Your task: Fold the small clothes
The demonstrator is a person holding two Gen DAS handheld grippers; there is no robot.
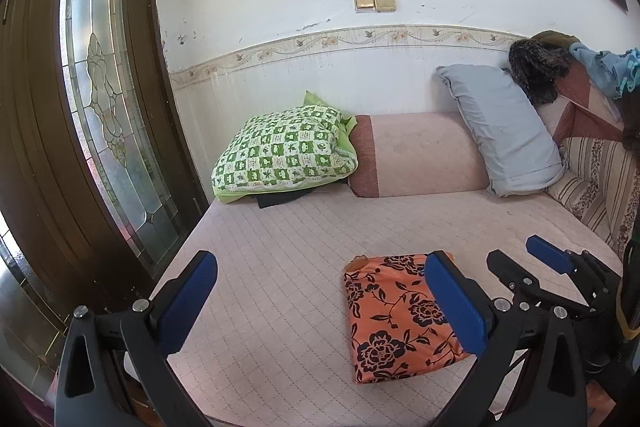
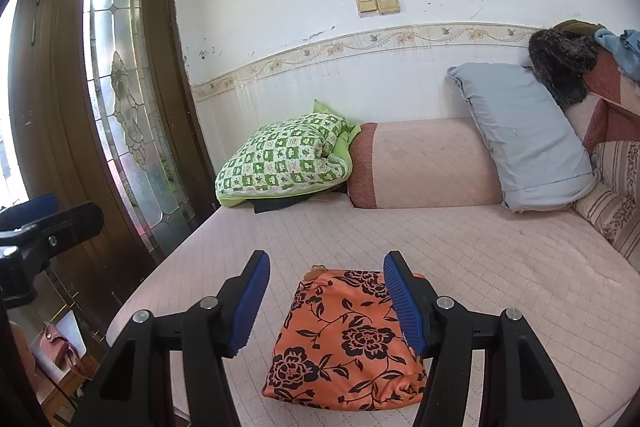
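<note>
An orange cloth with black flowers (image 1: 394, 323) lies folded into a compact rectangle on the pink quilted bed (image 1: 280, 267). It also shows in the right wrist view (image 2: 344, 339). My left gripper (image 1: 320, 303) is open and empty, above the bed with the cloth by its right finger. My right gripper (image 2: 326, 303) is open and empty, its fingers standing either side of the cloth's far half, above it. The right gripper also shows at the right of the left wrist view (image 1: 536, 263).
A green checked pillow (image 1: 280, 155), a pink bolster (image 1: 420, 155) and a grey pillow (image 1: 508, 131) lie along the wall. A brown door with leaded glass (image 1: 104, 107) stands left of the bed. Clothes (image 1: 560, 67) hang on the striped sofa back at right.
</note>
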